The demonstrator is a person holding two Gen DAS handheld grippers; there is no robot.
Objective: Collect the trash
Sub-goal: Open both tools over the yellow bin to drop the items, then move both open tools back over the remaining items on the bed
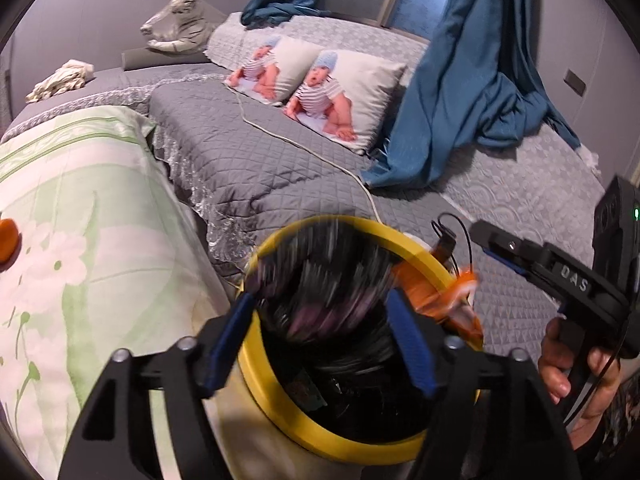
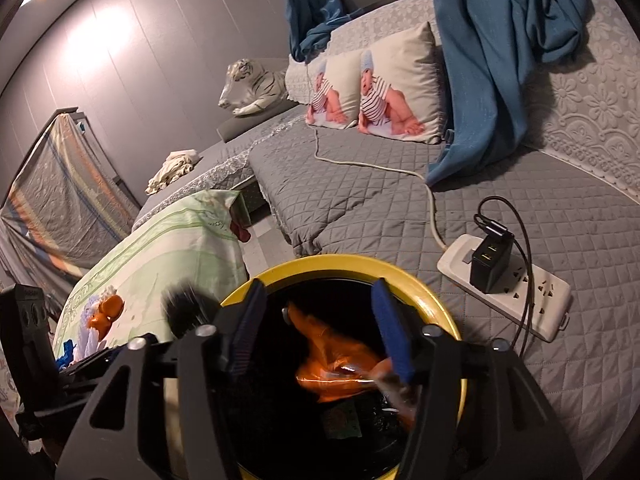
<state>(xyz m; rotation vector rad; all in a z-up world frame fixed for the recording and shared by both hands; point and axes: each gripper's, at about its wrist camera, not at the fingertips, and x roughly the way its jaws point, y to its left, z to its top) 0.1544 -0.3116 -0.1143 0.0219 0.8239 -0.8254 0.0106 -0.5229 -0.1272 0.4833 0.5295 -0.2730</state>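
A yellow-rimmed trash bin point(image 1: 280, 400) with a black liner stands by the bed; it also shows in the right wrist view point(image 2: 432, 292). My left gripper point(image 1: 320, 340) is open over the bin, with a blurred dark piece point(image 1: 320, 276) falling between its fingers. My right gripper point(image 2: 320, 328) is open above the bin mouth. An orange wrapper point(image 2: 340, 364) drops loose into the bin, blurred. It also shows at the bin's right rim in the left wrist view point(image 1: 440, 296). The right gripper's body point(image 1: 560, 280) shows to the right there.
A grey quilted bed point(image 2: 360, 208) carries a white power strip point(image 2: 520, 288) with a black charger point(image 2: 490, 264), two baby-print pillows point(image 2: 376, 96) and blue curtains point(image 2: 480, 60). A green floral cloth point(image 1: 80, 240) lies left with an orange item point(image 2: 106, 312).
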